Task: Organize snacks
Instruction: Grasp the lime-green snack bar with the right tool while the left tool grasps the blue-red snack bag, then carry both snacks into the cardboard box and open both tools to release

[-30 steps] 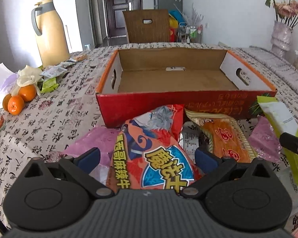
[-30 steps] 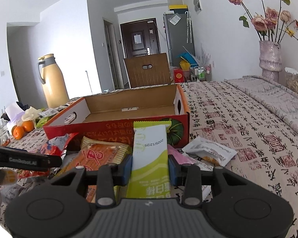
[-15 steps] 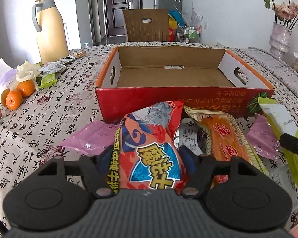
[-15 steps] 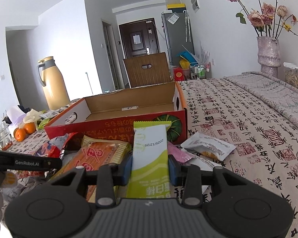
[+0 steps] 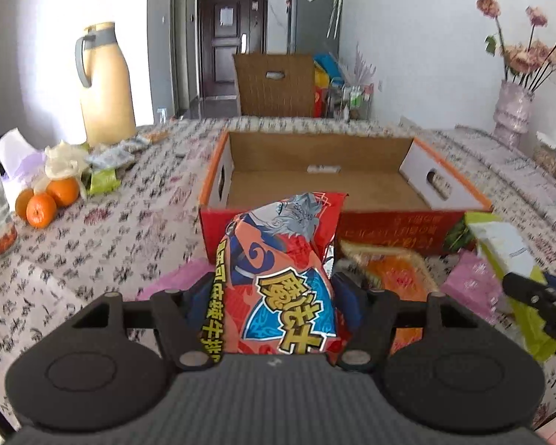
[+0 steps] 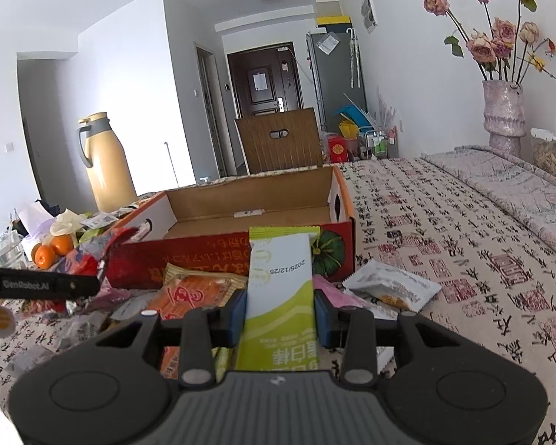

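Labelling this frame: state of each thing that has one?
left hand-held gripper: shut on red snack bag, jaws just closed, bag lifted
right hand-held gripper: shut on green snack stick
cardboard box: open, nothing inside
orange packet: flat on table
white packet: flat on table

One open cardboard box (image 5: 352,218), one thermos jug (image 5: 105,85) and one flower vase (image 6: 504,111) stand on the table. Three oranges (image 5: 40,209) lie together. Two pink packets (image 5: 470,282) flank the pile.
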Demonstrator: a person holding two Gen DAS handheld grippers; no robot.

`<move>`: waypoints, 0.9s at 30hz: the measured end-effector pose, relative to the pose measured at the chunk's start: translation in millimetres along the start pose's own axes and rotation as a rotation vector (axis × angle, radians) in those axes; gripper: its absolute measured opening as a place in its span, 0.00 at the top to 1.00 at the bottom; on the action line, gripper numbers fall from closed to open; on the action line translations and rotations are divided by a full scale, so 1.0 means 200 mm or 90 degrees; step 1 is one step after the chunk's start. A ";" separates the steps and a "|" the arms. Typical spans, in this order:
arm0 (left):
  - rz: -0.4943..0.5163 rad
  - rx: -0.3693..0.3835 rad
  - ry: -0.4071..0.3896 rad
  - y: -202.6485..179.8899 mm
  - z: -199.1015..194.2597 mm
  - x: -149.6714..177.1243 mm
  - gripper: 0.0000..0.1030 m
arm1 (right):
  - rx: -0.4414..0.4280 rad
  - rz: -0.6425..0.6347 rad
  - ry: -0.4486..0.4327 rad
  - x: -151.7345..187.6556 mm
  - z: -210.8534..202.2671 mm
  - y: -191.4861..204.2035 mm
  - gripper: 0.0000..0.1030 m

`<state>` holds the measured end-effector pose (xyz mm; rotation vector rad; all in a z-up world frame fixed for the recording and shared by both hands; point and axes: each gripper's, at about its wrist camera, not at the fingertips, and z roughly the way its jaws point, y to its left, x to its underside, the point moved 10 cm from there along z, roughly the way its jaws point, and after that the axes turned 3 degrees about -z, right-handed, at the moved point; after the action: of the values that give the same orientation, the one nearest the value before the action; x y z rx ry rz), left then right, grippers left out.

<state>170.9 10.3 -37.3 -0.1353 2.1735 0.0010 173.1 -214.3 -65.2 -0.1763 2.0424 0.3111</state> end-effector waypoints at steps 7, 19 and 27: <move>0.010 0.012 -0.049 -0.04 -0.06 -0.16 0.34 | -0.004 -0.009 -0.029 -0.12 0.02 0.03 0.64; 0.014 0.002 -0.074 -0.07 0.06 -0.47 0.34 | -0.013 -0.025 -0.059 -0.39 0.18 0.05 0.64; 0.022 -0.023 -0.037 -0.07 0.28 -0.61 0.34 | -0.001 -0.038 -0.041 -0.55 0.37 0.05 0.64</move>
<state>287.3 11.5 30.4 -0.1171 2.1186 0.0640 285.0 -184.2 -1.1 -0.2243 1.9688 0.2773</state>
